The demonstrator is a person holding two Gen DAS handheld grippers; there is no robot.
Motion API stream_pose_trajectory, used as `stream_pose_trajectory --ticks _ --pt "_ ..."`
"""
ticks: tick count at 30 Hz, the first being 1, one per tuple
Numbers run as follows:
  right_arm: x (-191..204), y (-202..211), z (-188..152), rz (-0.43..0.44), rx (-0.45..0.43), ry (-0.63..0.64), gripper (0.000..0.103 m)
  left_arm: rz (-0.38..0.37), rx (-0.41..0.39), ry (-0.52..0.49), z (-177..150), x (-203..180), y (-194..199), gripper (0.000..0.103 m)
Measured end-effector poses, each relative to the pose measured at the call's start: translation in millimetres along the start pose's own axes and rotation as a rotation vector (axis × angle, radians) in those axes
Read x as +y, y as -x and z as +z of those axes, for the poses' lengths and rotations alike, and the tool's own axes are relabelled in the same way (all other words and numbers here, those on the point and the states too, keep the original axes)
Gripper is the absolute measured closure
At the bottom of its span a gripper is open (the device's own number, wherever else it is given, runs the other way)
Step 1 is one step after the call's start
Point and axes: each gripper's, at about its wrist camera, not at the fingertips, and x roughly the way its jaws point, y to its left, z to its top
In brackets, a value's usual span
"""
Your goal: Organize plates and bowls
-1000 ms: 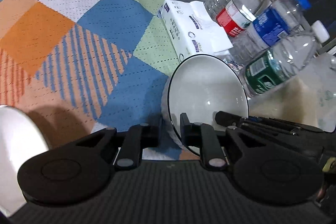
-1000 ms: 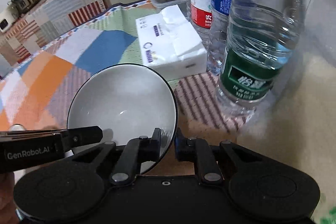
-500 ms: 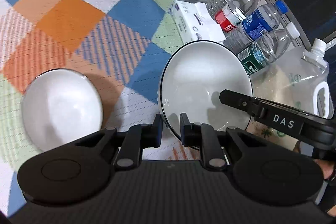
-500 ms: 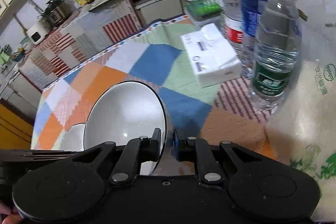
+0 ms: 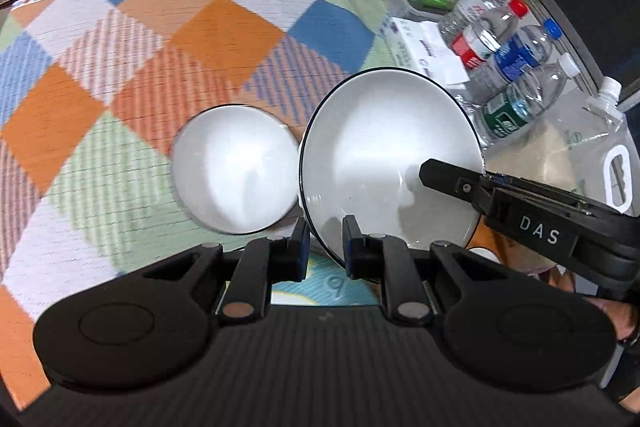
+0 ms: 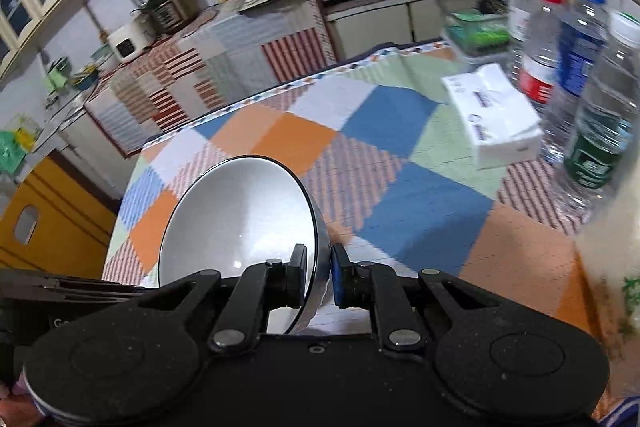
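Checked tablecloth (image 5: 120, 75); both grippers' jaws clamp black-rimmed bowl (image 5: 384, 155) rim.

Matte black tool (image 5: 325, 245), blue-edged pads, "DAS" marking

second bowl (image 5: 234, 169) motion-blurred, bottle labels (image 5: 502, 113) unreadable, jug (image 5: 608, 163) cropped

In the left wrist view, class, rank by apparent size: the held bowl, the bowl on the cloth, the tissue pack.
1. Held bowl, largest, though it is nearest the camera.
2. Bowl on the cloth.
3. Tissue pack, smallest, partly hidden and farther off.
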Motion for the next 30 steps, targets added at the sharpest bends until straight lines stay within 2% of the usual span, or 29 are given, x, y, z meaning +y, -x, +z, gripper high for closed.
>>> stream_pose_trajectory --ticks 4,7,10,17,20,24,30 --pt "18.7 -9.6 0.2 0.024 0.008 0.053 0.087 0.008 -0.022 0.032 -3.3 20.9 7.7 0.088" --pt "37.7 -21.4 2.1 0.004 0.018 0.186 0.088 -0.011 -0.057 0.047 -5.7 37.8 9.5 0.088" --pt "50.3 -34.0 7.6 0.002 0.051 0.24 0.088 -0.017 -0.076 0.072 -6.3 52.0 8.3 0.088" --pt "79.1 -61.2 0.9 -0.048 0.031 0.408 0.089 0.034 -0.083 0.087 -6.6 73.1 -10.1 0.088" --pt "81.5 -75.2 -13.7 -0.071 0.009 0.444 0.089 0.053 -0.078 0.097 -8.9 81.4 -19.5 0.088" --pt "73.9 -86.9 -17.4 -0.054 0.019 0.407 0.089 0.052 -0.07 0.092 -10.5 87.0 -28.8 0.088" --pt "82.5 -92.7 -20.6 -0.095 0.013 0.525 0.089 0.087 -0.052 0.069 -10.1 82.5 -41.8 0.088"
